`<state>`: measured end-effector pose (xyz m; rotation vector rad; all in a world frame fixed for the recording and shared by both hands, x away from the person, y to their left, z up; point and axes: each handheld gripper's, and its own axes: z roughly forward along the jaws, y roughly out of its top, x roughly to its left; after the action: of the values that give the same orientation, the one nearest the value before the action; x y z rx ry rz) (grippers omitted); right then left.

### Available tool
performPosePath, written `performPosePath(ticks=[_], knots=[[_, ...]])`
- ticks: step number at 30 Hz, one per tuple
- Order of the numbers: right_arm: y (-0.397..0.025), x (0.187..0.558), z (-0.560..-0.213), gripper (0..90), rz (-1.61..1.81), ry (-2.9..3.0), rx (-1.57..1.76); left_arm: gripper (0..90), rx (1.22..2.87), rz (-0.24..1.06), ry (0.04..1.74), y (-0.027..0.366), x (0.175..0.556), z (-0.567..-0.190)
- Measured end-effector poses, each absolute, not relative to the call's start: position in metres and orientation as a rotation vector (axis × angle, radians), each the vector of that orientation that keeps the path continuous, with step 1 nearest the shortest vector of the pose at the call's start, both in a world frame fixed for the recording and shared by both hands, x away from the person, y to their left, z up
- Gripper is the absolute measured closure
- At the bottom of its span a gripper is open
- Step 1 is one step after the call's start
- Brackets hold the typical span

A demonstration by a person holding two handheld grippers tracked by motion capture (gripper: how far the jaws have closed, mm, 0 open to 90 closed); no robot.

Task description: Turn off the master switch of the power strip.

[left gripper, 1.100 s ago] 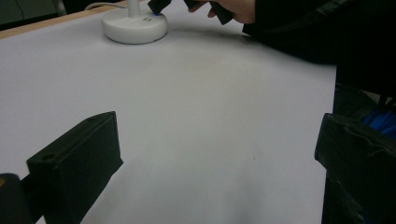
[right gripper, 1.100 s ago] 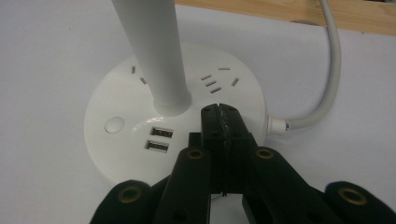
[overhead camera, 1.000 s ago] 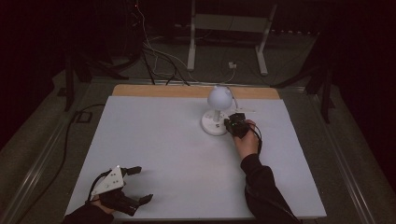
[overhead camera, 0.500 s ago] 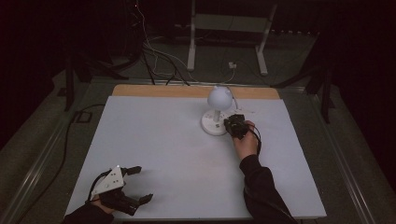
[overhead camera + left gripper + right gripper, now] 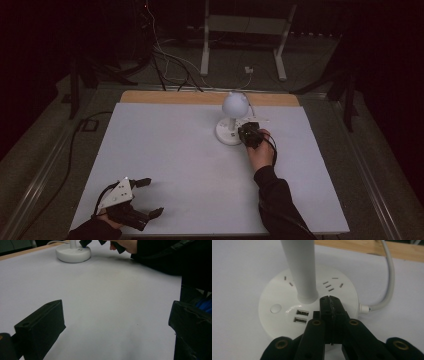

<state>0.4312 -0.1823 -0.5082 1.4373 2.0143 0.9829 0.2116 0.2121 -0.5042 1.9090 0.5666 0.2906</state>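
**Right gripper tip over lamp base, left gripper idle**

The white desk lamp [image 5: 233, 120] is standing upright toward the far edge of the white table [image 5: 170, 165], at about 12 o'clock from the table's centre and slightly to the right. Its round base [image 5: 287, 312] is carrying a stem [image 5: 299, 267], socket slots, two USB ports [image 5: 300, 316] and a round button [image 5: 275, 308]. A white cord [image 5: 387, 277] is leaving the base at roughly 3 o'clock in the right gripper view and running toward the wooden strip [image 5: 200, 97] along the far edge.

The right gripper [image 5: 329, 302] is sitting at about 4 o'clock of the base in the high view. In its own view its jaws are pressing flat against each other with nothing between them, the tip lying over the top of the base just beside the foot of the stem, at about 4 o'clock from it. Whether the tip is touching the base surface I cannot tell. The button is lying well to the left of the tip, beyond the USB ports.

The left gripper [image 5: 145, 197] is resting at the near left corner of the table, at about 7 o'clock and well apart from the lamp. Its jaws are spreading wide and holding nothing.
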Motion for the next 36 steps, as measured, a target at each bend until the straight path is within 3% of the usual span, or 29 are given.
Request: performPosePath(ticks=[10, 15, 16, 17, 19, 21, 22, 23, 24, 26, 29, 34, 36], knots=[[-0.193, 0.428, -0.499, 87.9, 1.069, 1.975, 1.473, 0.9, 1.909, 0.293, 0.569, 0.212, 0.212, -0.504], [-0.193, 0.423, -0.493, 70.8, 1.11, 1.991, 1.445, 0.9, 1.911, 0.295, 0.568, 0.212, 0.212, -0.504], [-0.193, 0.423, -0.493, 70.8, 1.11, 1.991, 1.445, 0.9, 1.911, 0.296, 0.569, 0.212, 0.212, -0.504], [-0.195, 0.422, -0.492, 59.6, 1.139, 2.002, 1.45, 0.9, 1.909, 0.294, 0.569, 0.213, 0.212, -0.504], [-0.195, 0.422, -0.491, 55.9, 1.155, 2.01, 1.452, 0.9, 1.911, 0.296, 0.569, 0.212, 0.212, -0.504], [-0.198, 0.419, -0.49, 41.5, 1.182, 2.015, 1.422, 0.9, 1.91, 0.295, 0.568, 0.212, 0.212, -0.504], [-0.198, 0.419, -0.49, 41.5, 1.182, 2.015, 1.422, 0.9, 1.91, 0.295, 0.568, 0.212, 0.212, -0.504], [-0.199, 0.418, -0.489, 32.1, 1.205, 2.017, 1.414, 0.9, 1.911, 0.295, 0.567, 0.212, 0.212, -0.504], [-0.199, 0.418, -0.489, 32.1, 1.205, 2.017, 1.414, 0.9, 1.911, 0.294, 0.567, 0.212, 0.211, -0.504], [-0.202, 0.414, -0.487, 15.2, 1.251, 2.037, 1.393, 0.9, 1.909, 0.293, 0.569, 0.212, 0.211, -0.504], [-0.203, 0.411, -0.486, 13.5, 1.275, 2.047, 1.383, 0.9, 1.906, 0.294, 0.568, 0.212, 0.212, -0.503], [-0.204, 0.407, -0.482, 0.8, 1.322, 2.135, 1.345, 0.9, 1.907, 0.294, 0.568, 0.211, 0.213, -0.503], [-0.203, 0.404, -0.479, 0.7, 1.307, 2.144, 1.303, 0.9, 1.91, 0.295, 0.568, 0.211, 0.213, -0.504]])
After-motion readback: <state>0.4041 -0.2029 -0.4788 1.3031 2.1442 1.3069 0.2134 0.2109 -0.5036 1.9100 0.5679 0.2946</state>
